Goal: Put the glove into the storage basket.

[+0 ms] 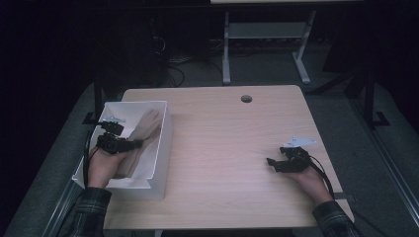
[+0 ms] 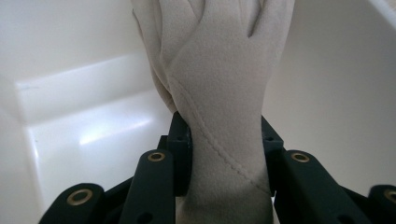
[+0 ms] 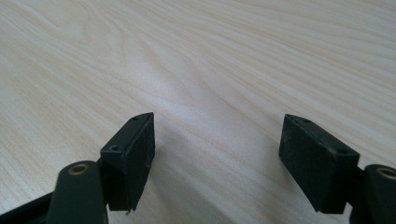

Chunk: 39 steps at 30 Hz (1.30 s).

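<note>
Left gripper (image 2: 219, 140) clamps soft, light beige fleece glove (image 2: 219, 79) at cuff — probably best hold; fingers toward twelve o'clock. Right gripper (image 3: 217, 154) empty, jaws apart.

A pale, light-wood rectangular table (image 1: 222, 148) with rounded corners carries everything — its grain runs in long streaks, as the right gripper view (image 3: 196, 60) shows up close. Near the far edge, at about one o'clock from the table's middle, sits a small round dark cable hole (image 1: 246, 98). At nine o'clock, along the left edge, stands a white rectangular plastic bin (image 1: 158, 153) with upright walls, resting directly on the wood and slightly overhanging the near-left side — a beige fabric glove (image 1: 143, 133) lies inside it. The wide middle of the tabletop is bare wood.
</note>
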### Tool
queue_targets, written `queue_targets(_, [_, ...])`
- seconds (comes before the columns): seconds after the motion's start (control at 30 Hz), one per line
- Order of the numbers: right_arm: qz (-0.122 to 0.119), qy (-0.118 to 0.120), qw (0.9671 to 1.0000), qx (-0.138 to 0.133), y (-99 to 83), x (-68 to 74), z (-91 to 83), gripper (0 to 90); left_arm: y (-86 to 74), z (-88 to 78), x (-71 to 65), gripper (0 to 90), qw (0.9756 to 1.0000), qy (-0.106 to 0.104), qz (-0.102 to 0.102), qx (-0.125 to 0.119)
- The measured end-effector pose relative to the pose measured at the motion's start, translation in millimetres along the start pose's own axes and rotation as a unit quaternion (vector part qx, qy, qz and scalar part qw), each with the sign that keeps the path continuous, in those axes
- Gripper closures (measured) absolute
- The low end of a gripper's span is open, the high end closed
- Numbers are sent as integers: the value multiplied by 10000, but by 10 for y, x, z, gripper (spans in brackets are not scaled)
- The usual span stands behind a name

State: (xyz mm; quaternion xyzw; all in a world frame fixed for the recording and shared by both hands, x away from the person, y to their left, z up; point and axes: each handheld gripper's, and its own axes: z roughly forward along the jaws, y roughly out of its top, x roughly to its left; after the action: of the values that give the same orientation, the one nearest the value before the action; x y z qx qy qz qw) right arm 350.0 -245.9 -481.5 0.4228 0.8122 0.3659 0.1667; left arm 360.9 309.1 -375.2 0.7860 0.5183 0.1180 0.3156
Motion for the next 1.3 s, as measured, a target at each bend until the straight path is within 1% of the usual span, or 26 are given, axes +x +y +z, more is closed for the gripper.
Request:
queue_targets(0.27, [5, -2, 10000, -5, 0, 1, 1, 266, -123, 264, 25, 666, 9996, 55, 3, 288])
queue_targets(0.43, [6, -1, 10000, -2, 0, 0, 0, 266, -176, 360, 41, 662, 9990, 90, -28, 431])
queue_targets(0.53, [6, 1, 10000, -4, 0, 0, 1, 266, -186, 395, 50, 645, 9986, 96, 30, 518])
queue_targets(0.6, [5, 2, 10000, -3, 0, 0, 1, 266, -191, 416, 52, 597, 9985, 86, 27, 533])
queue_targets(0.63, [5, 2, 10000, 2, 1, 0, 0, 266, -194, 431, 55, 562, 9983, 65, 52, 578])
queue_targets(0.73, [3, 1, 10000, 0, 0, 0, 1, 266, -209, 473, 56, 425, 9977, 45, 111, 672])
queue_targets(0.83, [4, 2, 10000, 3, 1, 0, 0, 266, -203, 466, 48, 293, 9979, 125, 186, 614])
queue_targets(0.9, [2, 2, 10000, 2, 1, 0, 0, 266, -187, 440, 54, 211, 9981, 210, 191, 547])
queue_targets(0.93, [2, 2, 10000, 3, 1, 0, 0, 266, -180, 424, 63, 185, 9982, 206, 218, 522])
queue_targets(0.97, [3, 1, 10000, 2, 1, 0, 0, 266, -174, 408, 66, 176, 9985, 176, 196, 484])
queue_targets(1.03, [5, 1, 10000, -1, 0, 0, 1, 266, -156, 370, 67, 154, 9987, 171, 227, 431])
queue_targets(1.07, [5, 2, 10000, 2, 1, 0, 0, 266, -144, 348, 61, 153, 9987, 143, 222, 433])
queue_targets(1.2, [4, 3, 10000, -1, 1, 0, 1, 266, -86, 250, 56, 149, 9993, 92, 207, 288])
queue_targets(1.3, [2, 3, 10000, -3, 1, -1, 1, 266, -18, 172, 54, 144, 9995, 103, 210, 217])
